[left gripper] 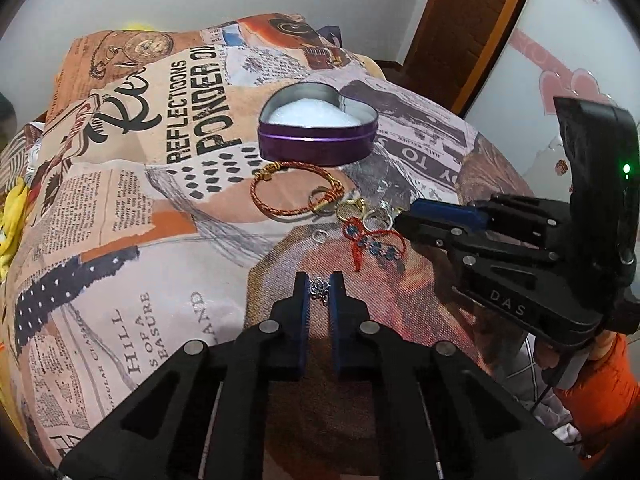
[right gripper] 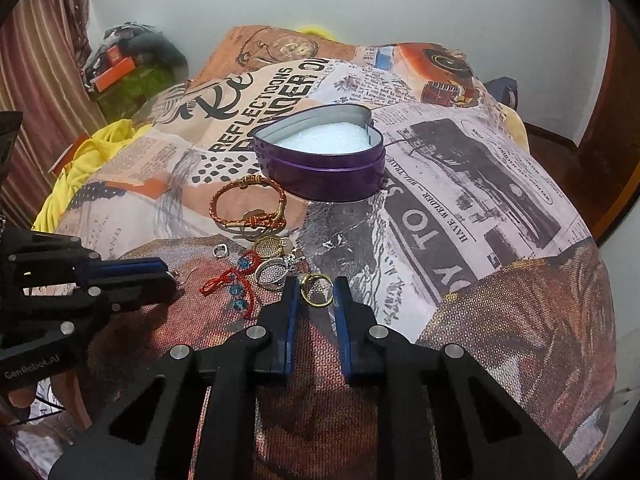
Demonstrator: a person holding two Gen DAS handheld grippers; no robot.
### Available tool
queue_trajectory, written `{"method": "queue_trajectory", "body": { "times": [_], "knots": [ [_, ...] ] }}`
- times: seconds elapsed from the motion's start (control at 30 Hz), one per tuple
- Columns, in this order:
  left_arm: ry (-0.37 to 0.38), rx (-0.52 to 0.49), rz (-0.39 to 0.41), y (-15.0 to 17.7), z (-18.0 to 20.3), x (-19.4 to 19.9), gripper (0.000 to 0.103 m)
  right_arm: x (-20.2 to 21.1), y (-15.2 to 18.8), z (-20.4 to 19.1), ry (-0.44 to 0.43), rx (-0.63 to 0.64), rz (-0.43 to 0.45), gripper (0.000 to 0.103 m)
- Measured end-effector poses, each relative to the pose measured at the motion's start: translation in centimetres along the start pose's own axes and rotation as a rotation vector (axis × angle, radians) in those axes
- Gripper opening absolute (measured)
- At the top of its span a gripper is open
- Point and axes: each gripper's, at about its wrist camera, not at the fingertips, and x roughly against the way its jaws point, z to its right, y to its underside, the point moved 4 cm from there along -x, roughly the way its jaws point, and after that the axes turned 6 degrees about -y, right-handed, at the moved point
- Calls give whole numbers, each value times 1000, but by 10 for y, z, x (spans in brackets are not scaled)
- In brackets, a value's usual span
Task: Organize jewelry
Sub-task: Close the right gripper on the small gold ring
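Observation:
A purple heart-shaped tin (left gripper: 316,146) (right gripper: 324,176) stands open on the printed cloth, with white padding inside. Before it lies an orange braided bracelet (left gripper: 292,190) (right gripper: 248,206), a red cord bracelet with blue beads (left gripper: 370,244) (right gripper: 230,280), and several rings. My left gripper (left gripper: 319,284) is partly open around a small silver piece (left gripper: 319,286). My right gripper (right gripper: 316,286) is open around a gold ring (right gripper: 316,288) that lies on the cloth. Each gripper shows in the other's view, the right (left gripper: 416,210) and the left (right gripper: 170,276).
A newspaper-print cloth (left gripper: 120,220) (right gripper: 480,220) covers a rounded surface that falls away on all sides. Yellow fabric (right gripper: 88,160) and clutter lie at the left. A wooden door frame (left gripper: 460,20) stands at the right, a white wall behind.

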Motion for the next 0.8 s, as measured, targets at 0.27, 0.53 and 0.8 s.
{"method": "queue_trajectory", "body": {
  "times": [0.27, 0.53, 0.8],
  "knots": [
    [-13, 12, 44, -5, -5, 14, 8, 4, 0, 1, 9, -4, 2, 6],
    [-28, 30, 79, -10, -11, 29, 8, 17, -5, 4, 35, -12, 19, 6],
    [-30, 38, 94, -10, -13, 35, 8, 6, -2, 7, 24, -36, -29, 35]
  ]
}}
